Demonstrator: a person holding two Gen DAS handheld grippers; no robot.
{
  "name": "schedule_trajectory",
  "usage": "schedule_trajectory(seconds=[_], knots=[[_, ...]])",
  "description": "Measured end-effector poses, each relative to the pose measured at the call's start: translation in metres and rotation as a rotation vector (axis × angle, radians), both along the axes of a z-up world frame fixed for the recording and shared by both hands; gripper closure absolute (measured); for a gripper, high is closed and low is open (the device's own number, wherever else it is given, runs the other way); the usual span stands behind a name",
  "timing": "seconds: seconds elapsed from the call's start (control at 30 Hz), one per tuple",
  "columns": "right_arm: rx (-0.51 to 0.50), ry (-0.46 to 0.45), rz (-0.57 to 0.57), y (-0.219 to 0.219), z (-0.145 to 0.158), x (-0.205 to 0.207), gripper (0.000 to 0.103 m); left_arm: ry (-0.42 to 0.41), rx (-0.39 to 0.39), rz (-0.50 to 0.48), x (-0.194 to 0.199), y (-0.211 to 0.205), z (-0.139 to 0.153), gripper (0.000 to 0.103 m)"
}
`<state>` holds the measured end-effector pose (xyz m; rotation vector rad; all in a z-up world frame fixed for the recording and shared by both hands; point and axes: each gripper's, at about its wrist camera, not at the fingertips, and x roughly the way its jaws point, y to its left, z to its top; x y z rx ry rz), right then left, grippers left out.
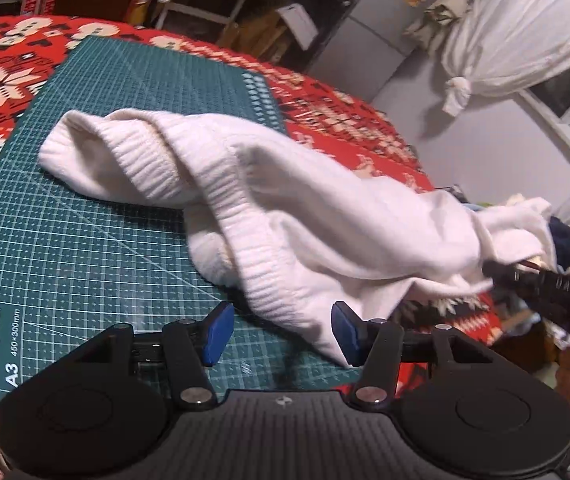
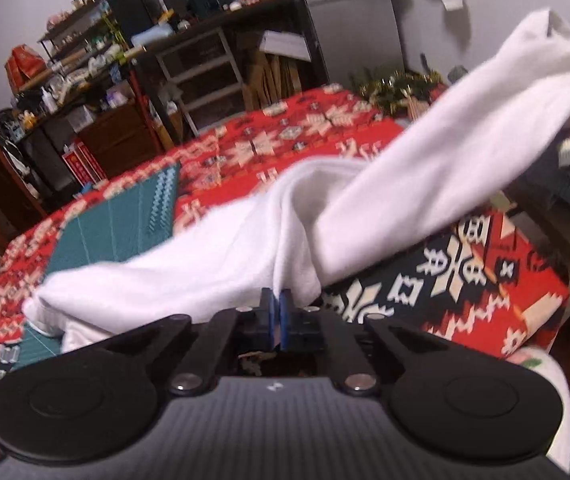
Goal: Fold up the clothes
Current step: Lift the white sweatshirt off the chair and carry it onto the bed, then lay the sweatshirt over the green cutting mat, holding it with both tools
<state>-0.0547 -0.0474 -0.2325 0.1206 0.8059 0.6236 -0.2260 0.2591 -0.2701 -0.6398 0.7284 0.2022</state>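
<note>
The right gripper (image 2: 276, 300) pinched the white sweater (image 1: 269, 208) on the cutting mat (image 1: 85, 240); the left gripper (image 1: 283, 332) stood half-open beside its hem.

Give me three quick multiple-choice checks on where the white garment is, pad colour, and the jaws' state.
1. The ribbed end of the white garment lies on:
A. the green cutting mat
B. a shelf
C. the floor

2. The pads on the left gripper are:
A. yellow
B. blue
C. white

3. The right gripper is:
A. wide open, nothing near
B. shut on the white garment
C. out of view

Key: 1 A, the ribbed cuffs rest on the gridded mat; 2 B, both pads show blue; 3 B, its jaws meet with white cloth pinched between them.
</note>
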Motion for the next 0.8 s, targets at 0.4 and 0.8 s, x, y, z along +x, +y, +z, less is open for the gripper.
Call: schedule_trajectory(seconds=[0.4,0.8], knots=[[0.141,-0.067,0.115,0.044,0.071,-0.017,0.101,-0.125,0.200,-0.225,0.018,-0.065,0.020,0.044],[0.162,-0.091,0.093,0.032,0.086,-0.024,0.101,-0.015,0.476,-0.203,0.049,-0.084,-0.007,0.100]])
